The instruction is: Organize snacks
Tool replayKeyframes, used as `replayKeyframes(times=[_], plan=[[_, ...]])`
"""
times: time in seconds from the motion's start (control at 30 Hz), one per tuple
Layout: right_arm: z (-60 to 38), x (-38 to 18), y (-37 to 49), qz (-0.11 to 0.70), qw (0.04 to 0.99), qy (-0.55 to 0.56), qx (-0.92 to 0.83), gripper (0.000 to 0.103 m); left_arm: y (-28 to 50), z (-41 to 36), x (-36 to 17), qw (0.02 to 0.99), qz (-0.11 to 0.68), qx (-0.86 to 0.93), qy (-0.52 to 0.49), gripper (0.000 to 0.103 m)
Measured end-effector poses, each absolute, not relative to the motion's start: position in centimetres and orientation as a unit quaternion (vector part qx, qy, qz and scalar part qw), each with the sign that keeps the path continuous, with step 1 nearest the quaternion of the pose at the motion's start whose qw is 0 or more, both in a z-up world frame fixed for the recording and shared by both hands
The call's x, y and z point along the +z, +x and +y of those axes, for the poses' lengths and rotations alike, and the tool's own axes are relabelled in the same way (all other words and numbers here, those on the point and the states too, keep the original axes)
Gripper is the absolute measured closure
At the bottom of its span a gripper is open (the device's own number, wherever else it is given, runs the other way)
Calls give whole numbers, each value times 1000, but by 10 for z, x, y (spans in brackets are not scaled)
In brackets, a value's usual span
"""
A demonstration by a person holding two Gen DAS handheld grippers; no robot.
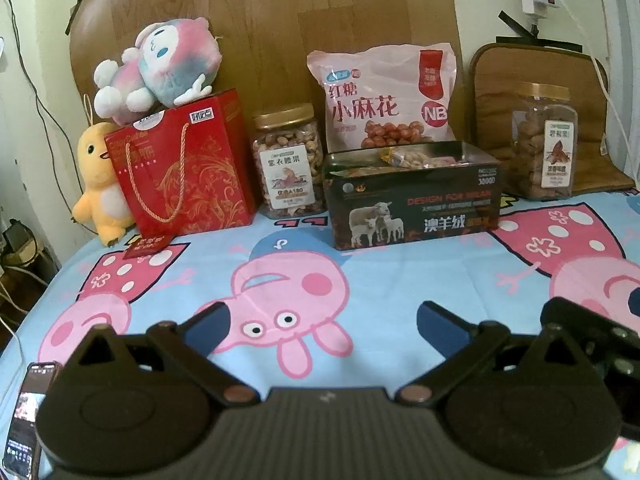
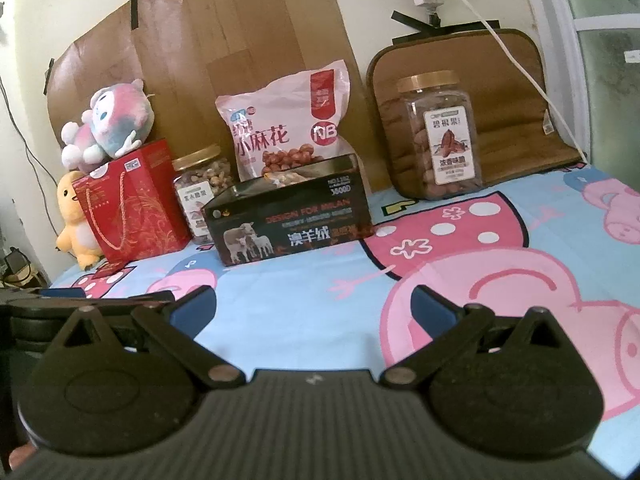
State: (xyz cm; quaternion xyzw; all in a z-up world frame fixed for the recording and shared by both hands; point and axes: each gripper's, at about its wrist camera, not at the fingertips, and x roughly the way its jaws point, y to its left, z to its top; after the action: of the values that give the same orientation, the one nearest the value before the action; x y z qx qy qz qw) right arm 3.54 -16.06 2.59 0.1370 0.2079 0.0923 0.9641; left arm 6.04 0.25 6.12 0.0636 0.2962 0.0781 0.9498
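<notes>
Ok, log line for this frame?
phase: idle | left gripper: open, empty | right gripper: open, empty | black tin: lidless, snacks inside | jars, bag: untouched

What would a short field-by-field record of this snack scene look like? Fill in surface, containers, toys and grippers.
surface: cartoon-pig bedsheet
open tin: black tin, lid off, snacks inside
bag: pink snack bag, upright behind the tin
jars: nut jar left of the tin; second jar far right
gift bag: red gift bag, pink plush toy on top
beside it: yellow plush toy
left gripper: open, empty
right gripper: open, empty
</notes>
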Motion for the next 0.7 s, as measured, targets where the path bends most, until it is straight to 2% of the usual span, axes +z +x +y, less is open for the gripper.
replayKeyframes(times=[0.7], plan=[[-161,26,33,206,963,143,95,0,56,2,63,951,292,78,65,0]])
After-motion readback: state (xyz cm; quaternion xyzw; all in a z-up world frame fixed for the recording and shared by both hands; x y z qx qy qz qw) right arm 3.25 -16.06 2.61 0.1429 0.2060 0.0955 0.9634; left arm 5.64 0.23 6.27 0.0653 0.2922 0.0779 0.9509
